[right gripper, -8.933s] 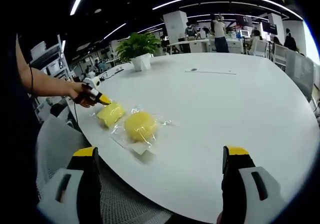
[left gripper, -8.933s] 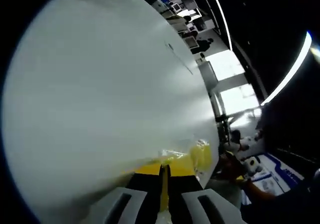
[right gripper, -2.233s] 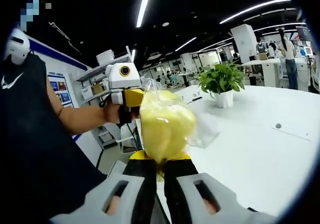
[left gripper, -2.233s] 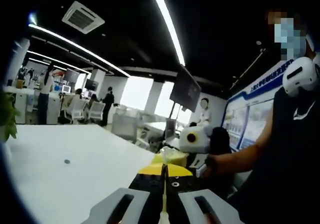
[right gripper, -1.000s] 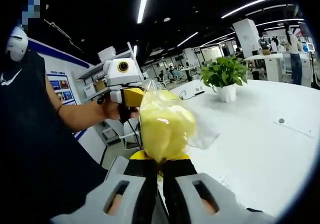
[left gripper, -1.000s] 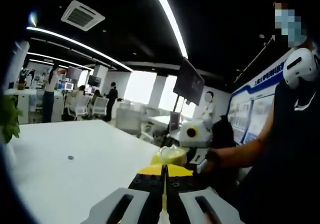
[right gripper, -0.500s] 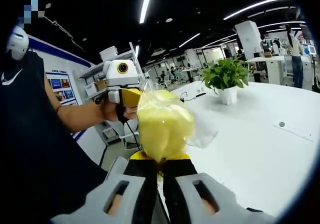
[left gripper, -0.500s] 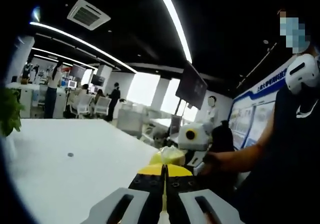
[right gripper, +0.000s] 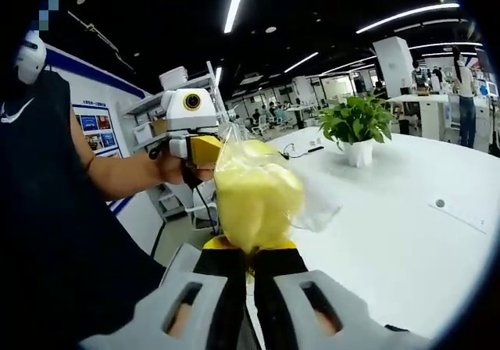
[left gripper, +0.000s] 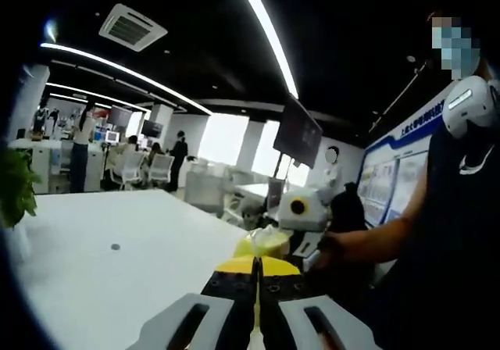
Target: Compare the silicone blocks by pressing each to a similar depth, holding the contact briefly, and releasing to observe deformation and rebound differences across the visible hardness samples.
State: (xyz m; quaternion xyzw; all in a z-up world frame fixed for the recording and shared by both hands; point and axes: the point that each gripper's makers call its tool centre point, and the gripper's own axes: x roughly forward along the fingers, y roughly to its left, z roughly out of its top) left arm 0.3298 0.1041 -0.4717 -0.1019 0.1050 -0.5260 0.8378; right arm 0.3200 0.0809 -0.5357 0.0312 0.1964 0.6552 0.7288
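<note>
Bagged yellow silicone blocks held aloft between both grippers

The right gripper is clamped on the clear bag of yellow silicone blocks, centre frame. The left gripper, jaws pressed together, is pinching the bag's far edge. A potted plant is seen upper right on the white table.

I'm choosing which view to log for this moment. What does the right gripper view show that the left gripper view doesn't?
Right gripper view: the potted plant in full on the white table, and the bagged yellow block up close above the right hand-held gripper. Left gripper view: a ceiling vent and a hanging monitor. Both: the block, the table, both shut grippers, including the left hand-held gripper.
</note>
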